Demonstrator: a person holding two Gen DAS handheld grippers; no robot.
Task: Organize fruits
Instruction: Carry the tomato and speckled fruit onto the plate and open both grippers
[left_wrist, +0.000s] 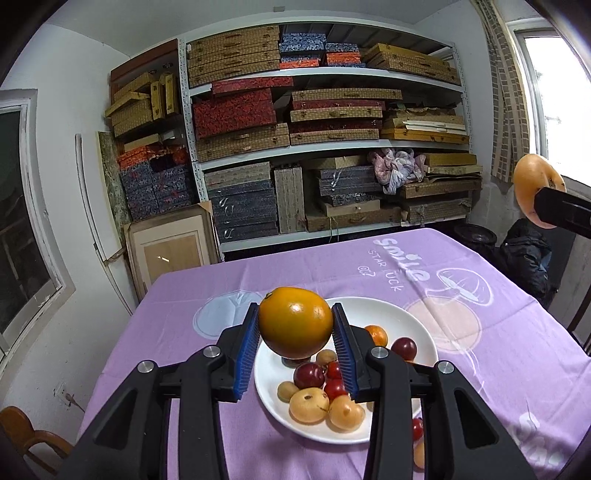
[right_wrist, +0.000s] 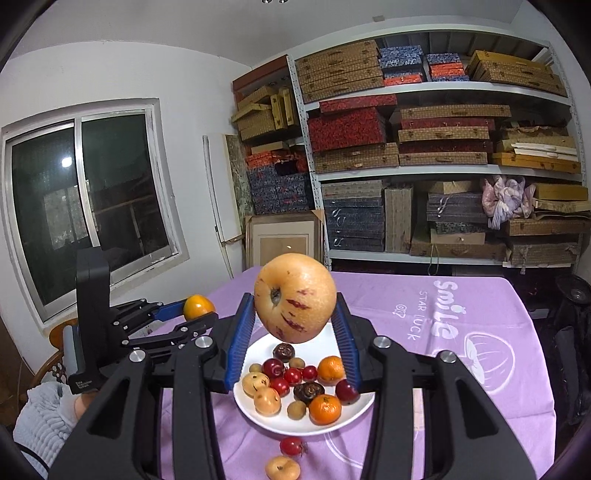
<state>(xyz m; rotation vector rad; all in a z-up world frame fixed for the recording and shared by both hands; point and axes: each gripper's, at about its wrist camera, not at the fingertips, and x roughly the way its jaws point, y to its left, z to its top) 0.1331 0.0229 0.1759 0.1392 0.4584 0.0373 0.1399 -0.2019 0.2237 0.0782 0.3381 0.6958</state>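
My left gripper (left_wrist: 295, 306) is shut on a glossy orange (left_wrist: 295, 325), held in the air above the white plate (left_wrist: 406, 321). My right gripper (right_wrist: 293, 297) is shut on a pale apple (right_wrist: 295, 299) with red streaks, also raised over the plate (right_wrist: 255, 347). The plate holds several small fruits: tangerines, red plums, cherry tomatoes and yellow ones. In the right wrist view the left gripper (right_wrist: 199, 312) shows at the left with the orange (right_wrist: 198, 305). The apple (left_wrist: 532, 184) shows at the right edge of the left wrist view.
A purple printed cloth (right_wrist: 461, 369) covers the table. A cherry tomato (right_wrist: 291, 445) and a yellow fruit (right_wrist: 282, 468) lie on it in front of the plate. Shelves of boxes (left_wrist: 325, 147) stand behind the table, a wooden chair (left_wrist: 26, 432) at its left.
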